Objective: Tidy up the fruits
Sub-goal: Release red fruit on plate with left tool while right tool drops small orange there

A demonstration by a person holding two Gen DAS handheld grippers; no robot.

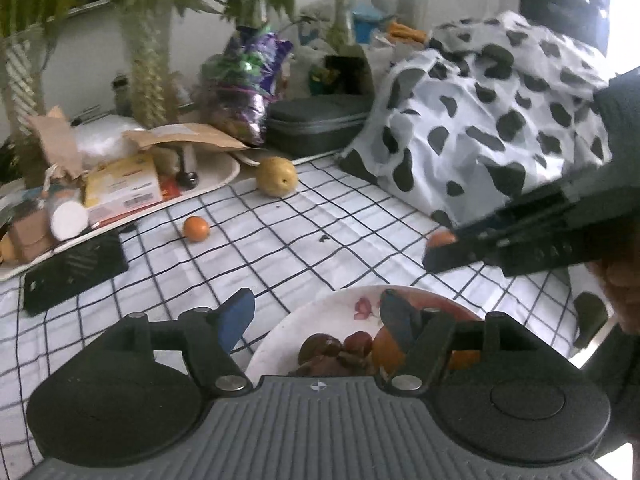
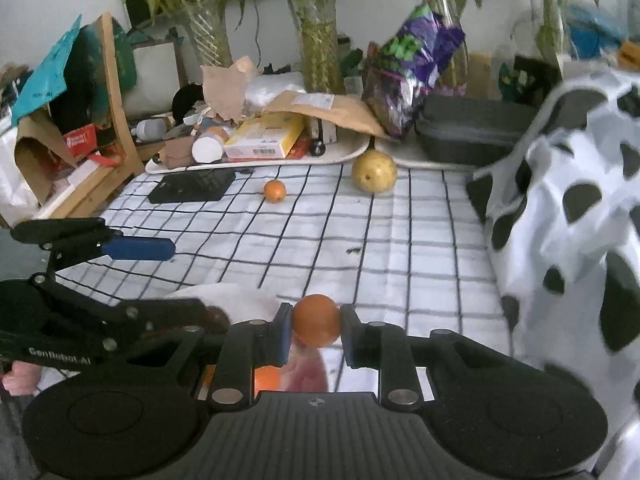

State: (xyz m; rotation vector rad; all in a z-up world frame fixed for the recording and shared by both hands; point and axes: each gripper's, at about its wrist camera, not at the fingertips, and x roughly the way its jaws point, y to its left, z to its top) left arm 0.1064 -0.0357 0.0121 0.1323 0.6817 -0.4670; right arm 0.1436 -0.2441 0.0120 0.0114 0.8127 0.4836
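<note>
My left gripper (image 1: 316,316) stands open over a white flowered plate (image 1: 332,312) at the near edge of the checked cloth. On the plate lie an orange (image 1: 386,350) and some dark red fruits (image 1: 332,350); nothing is pressed between the blue pads. My right gripper (image 2: 316,332) is shut on a small orange (image 2: 316,320), held just right of the plate; it also shows from the side as the right gripper (image 1: 440,258). The left gripper (image 2: 188,278) shows at the left of the right wrist view. A loose small orange (image 1: 196,228) (image 2: 275,191) and a yellow pear (image 1: 277,176) (image 2: 374,171) rest farther back.
A cow-patterned cloth heap (image 1: 480,120) fills the right side. A white tray of boxes and bottles (image 1: 216,182) lies at the back left, with a black flat pad (image 1: 76,268) in front. Behind stand a grey case (image 1: 316,124), a purple bag (image 1: 248,80) and plant vases.
</note>
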